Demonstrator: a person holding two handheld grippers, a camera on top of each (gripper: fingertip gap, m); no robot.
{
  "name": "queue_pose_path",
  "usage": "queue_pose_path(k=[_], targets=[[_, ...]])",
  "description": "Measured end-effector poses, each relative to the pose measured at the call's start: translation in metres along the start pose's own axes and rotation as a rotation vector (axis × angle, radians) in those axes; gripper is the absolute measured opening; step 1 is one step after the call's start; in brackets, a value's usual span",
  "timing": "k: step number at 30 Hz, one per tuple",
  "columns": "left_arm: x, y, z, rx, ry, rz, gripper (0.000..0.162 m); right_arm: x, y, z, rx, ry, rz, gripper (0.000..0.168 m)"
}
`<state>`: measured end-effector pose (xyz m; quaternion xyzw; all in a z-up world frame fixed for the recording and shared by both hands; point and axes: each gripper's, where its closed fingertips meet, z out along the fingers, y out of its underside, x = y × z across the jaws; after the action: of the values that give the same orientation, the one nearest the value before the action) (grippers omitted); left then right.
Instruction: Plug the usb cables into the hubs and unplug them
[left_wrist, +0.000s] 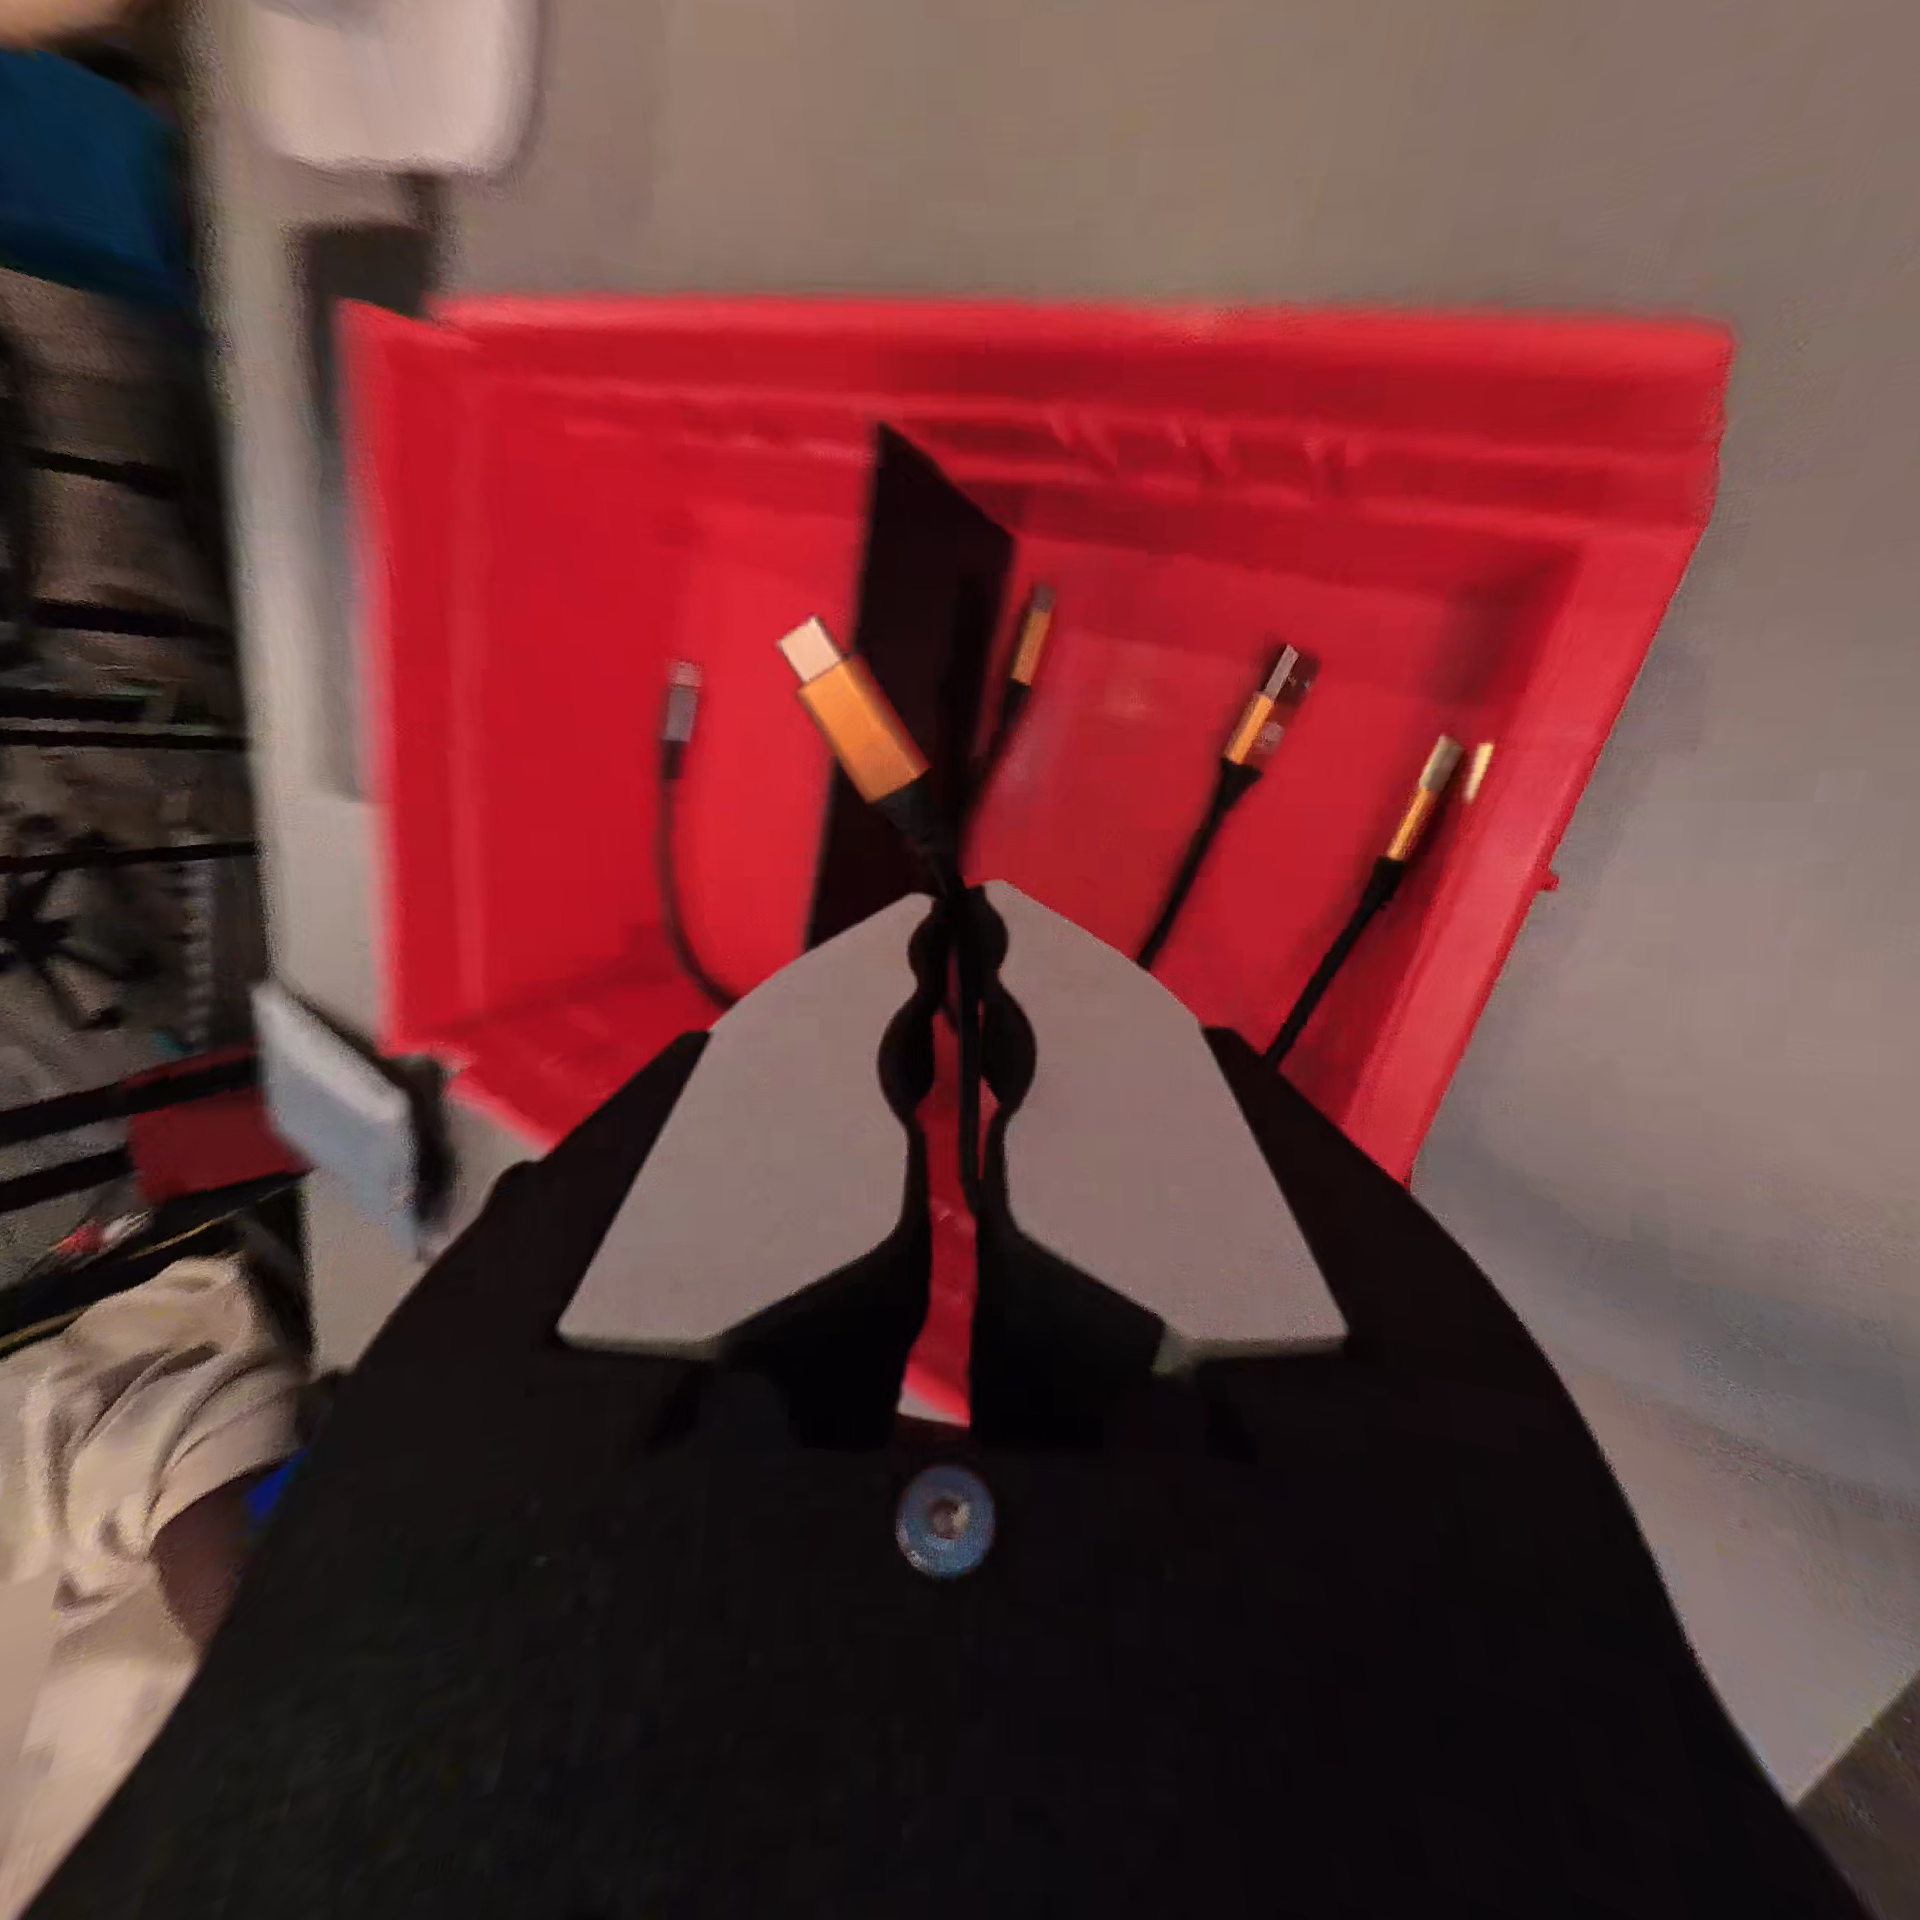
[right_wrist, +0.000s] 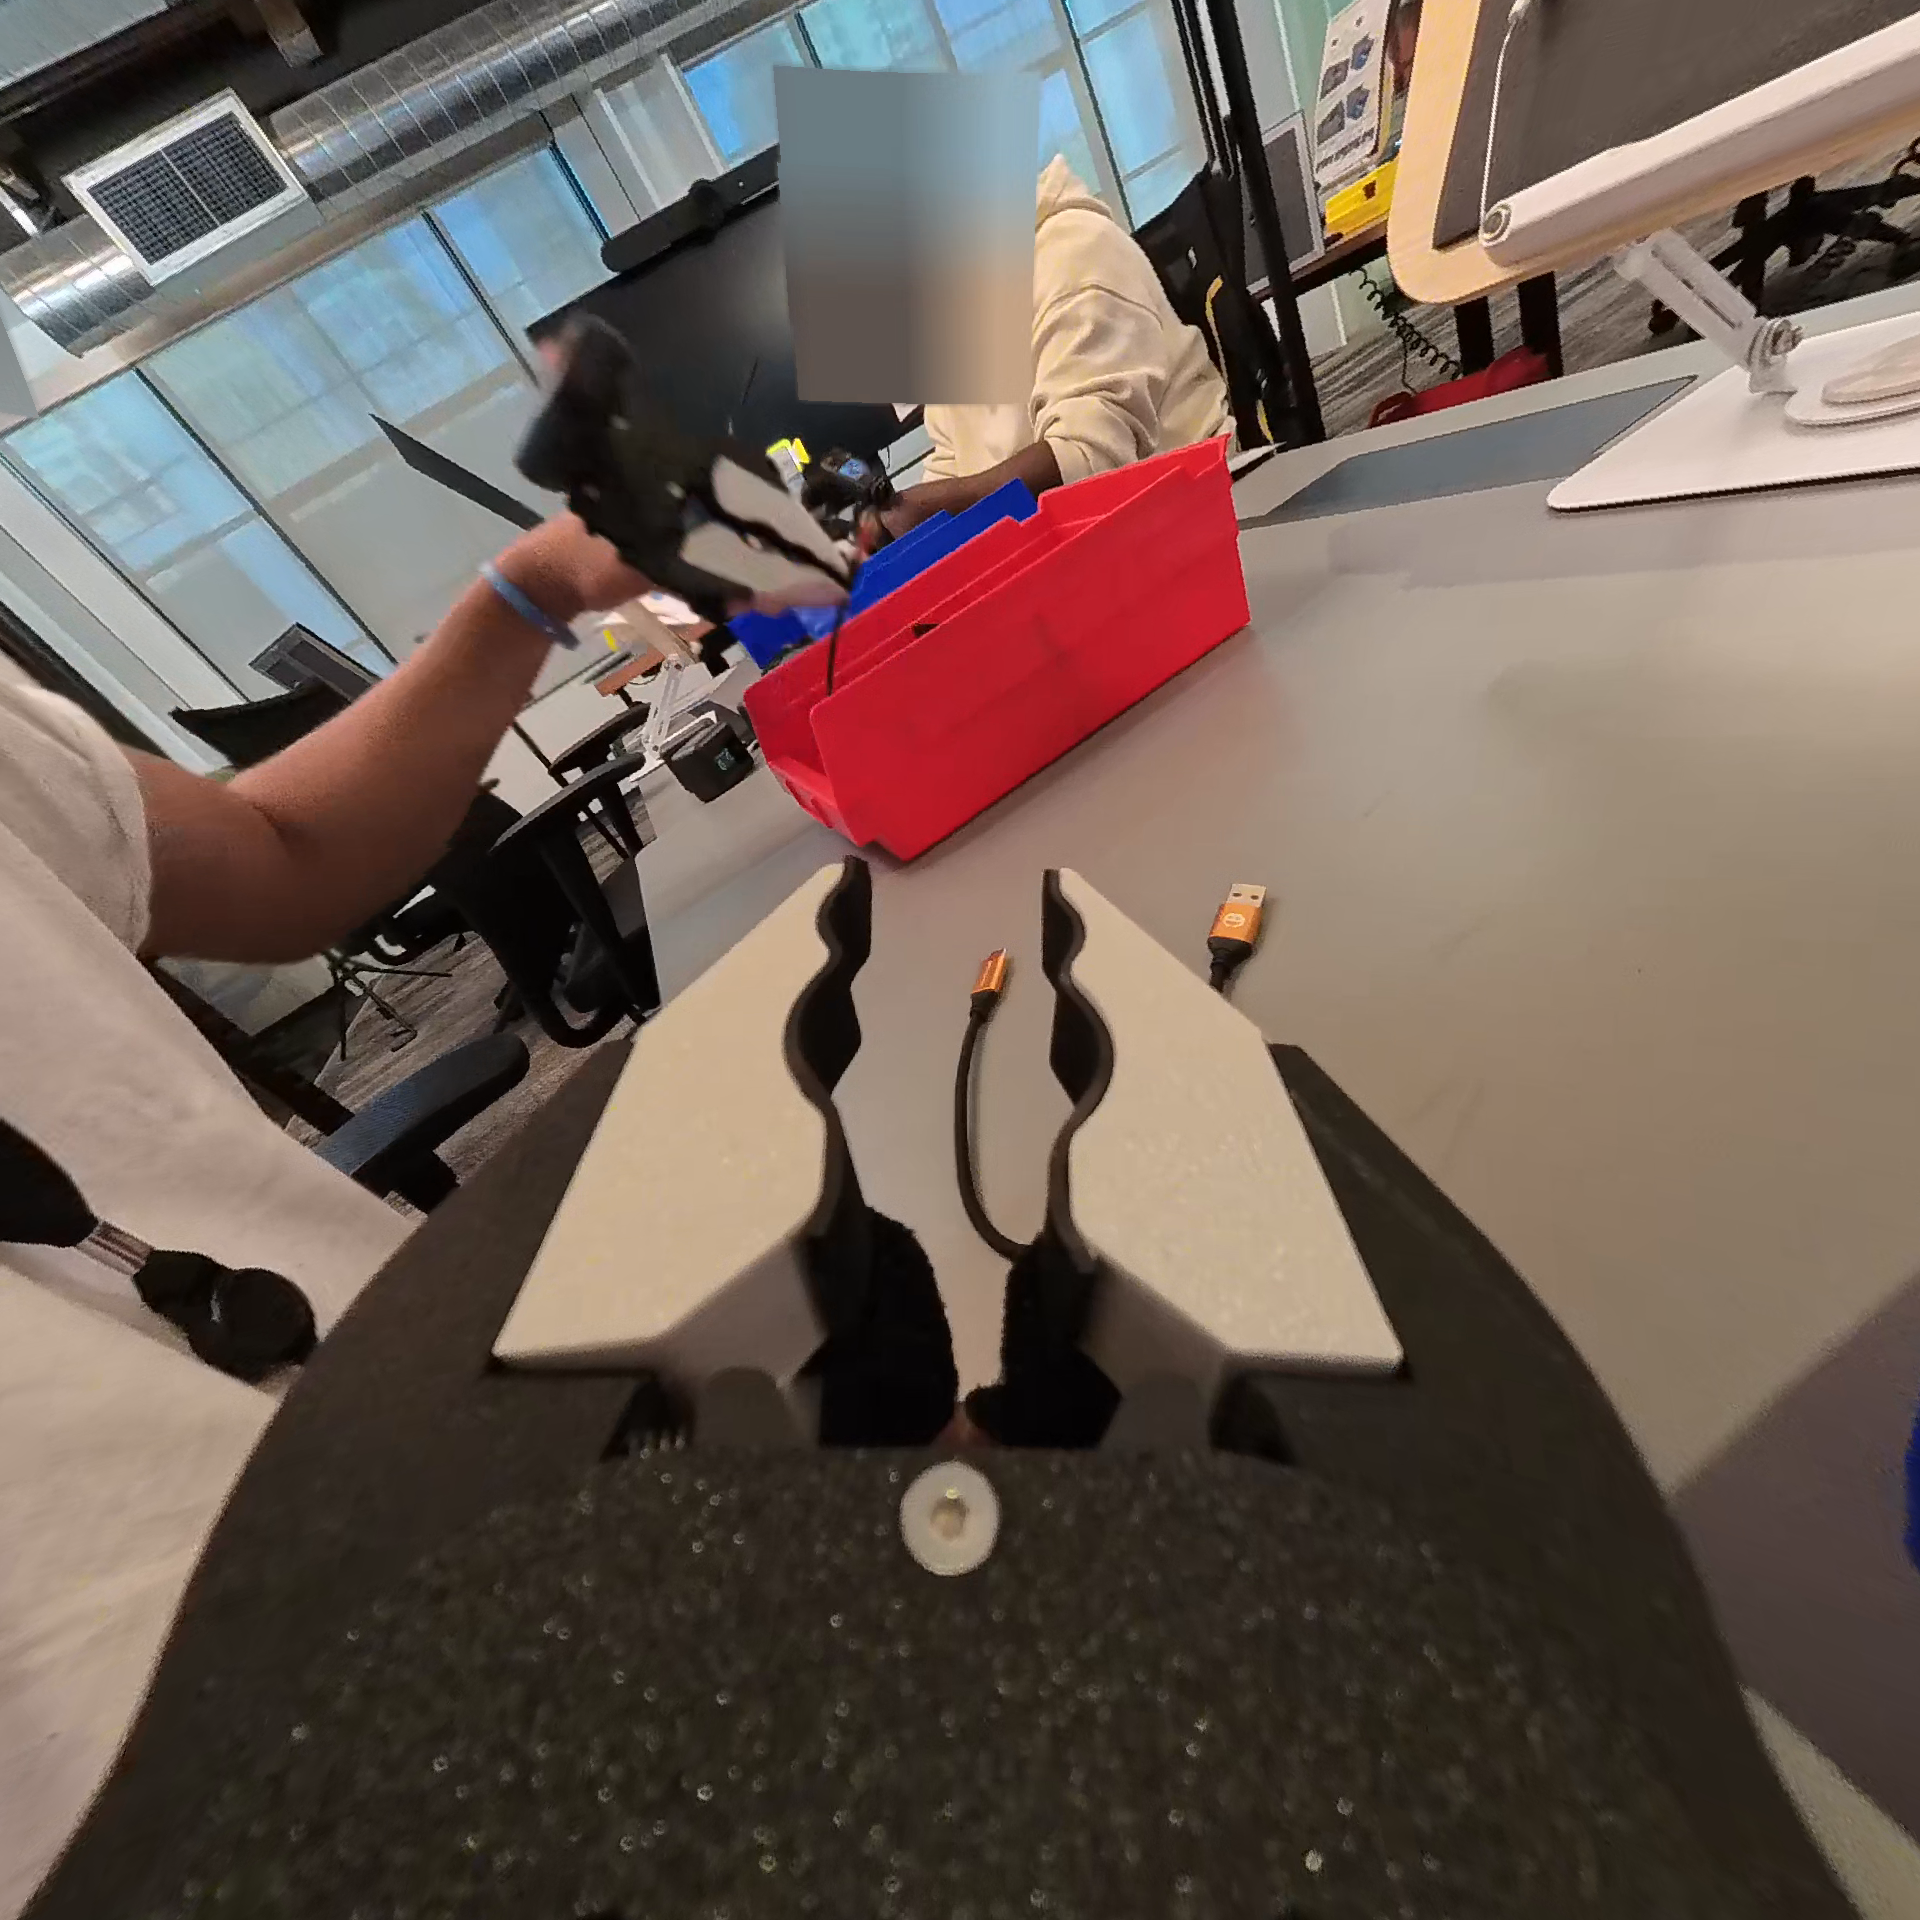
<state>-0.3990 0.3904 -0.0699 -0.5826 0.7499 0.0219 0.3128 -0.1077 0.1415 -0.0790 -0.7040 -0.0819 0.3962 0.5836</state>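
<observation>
While left tongs (left_wrist: 961, 904) pinch an orange-plugged cable (left_wrist: 862, 727) (over a red bin (left_wrist: 1558, 436)), right tongs (right_wrist: 951, 883) gape.

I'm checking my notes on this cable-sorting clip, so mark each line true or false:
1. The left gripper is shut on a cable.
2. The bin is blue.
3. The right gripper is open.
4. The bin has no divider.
1. True: the left gripper is shut on the black cable with the orange plug.
2. False: the bin is red.
3. True: the right gripper is open above the small orange plug.
4. False: a black divider stands inside.
</observation>
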Motion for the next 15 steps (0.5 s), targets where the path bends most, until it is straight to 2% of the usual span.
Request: queue_pose_path(k=[5, 8, 11, 15], targets=[[-0.036, -0.056, -0.110, 0.265, -0.299, -0.147, 0.002, -0.004, -0.002, -0.001, 0.005, -0.012, -0.002, 0.031], [-0.052, -0.083, -0.157, 0.340, -0.497, -0.219, 0.003, -0.006, -0.001, -0.001, 0.001, -0.016, -0.006, 0.031], [-0.042, -0.115, -0.164, 0.429, -0.473, -0.333, 0.003, -0.007, 0.001, -0.003, -0.006, -0.017, -0.011, 0.031], [-0.013, -0.160, -0.134, 0.586, -0.292, -0.542, 0.002, -0.007, 0.000, -0.007, -0.003, -0.011, -0.016, 0.031]])
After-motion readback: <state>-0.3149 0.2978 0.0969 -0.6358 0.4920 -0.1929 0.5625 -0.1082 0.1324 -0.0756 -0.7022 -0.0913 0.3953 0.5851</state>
